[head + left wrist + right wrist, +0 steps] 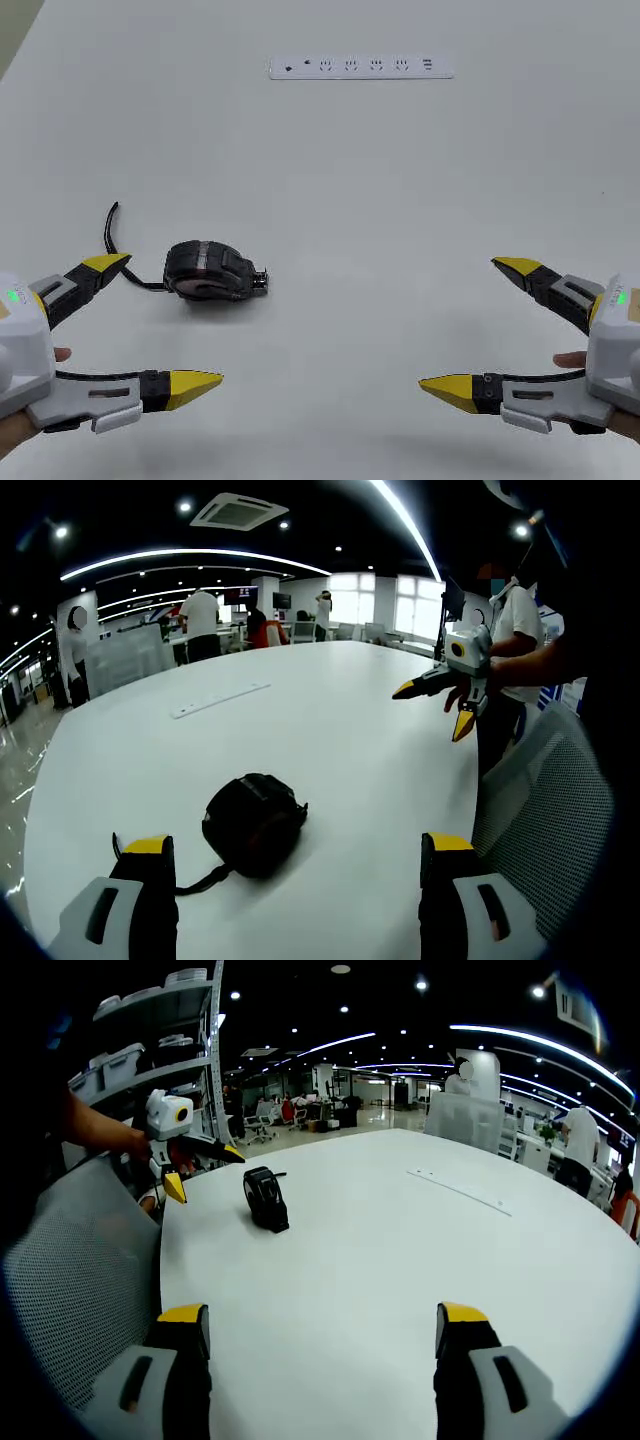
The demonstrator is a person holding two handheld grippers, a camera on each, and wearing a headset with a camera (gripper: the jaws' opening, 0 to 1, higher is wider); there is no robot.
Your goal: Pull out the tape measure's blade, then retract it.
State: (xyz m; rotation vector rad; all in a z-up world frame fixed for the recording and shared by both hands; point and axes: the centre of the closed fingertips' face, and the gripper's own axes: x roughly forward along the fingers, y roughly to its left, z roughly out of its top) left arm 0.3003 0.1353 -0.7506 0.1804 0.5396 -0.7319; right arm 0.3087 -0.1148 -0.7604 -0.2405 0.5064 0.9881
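A black tape measure (210, 271) lies on the white table, its blade tip pointing right and a black wrist cord (112, 240) trailing off to its left. The blade is wound in. My left gripper (160, 322) stands open just left of and nearer than the case, its yellow tips spread wide. In the left gripper view the tape measure (254, 823) sits between and just beyond the jaws. My right gripper (478, 324) is open at the right side, well apart from the case. The right gripper view shows the tape measure (266, 1198) far off, beside the left gripper (205, 1168).
A white power strip (360, 67) lies flat at the far middle of the table (400, 200). A grey mesh chair (560, 810) stands at the table's near edge. People stand and sit in the office behind the table.
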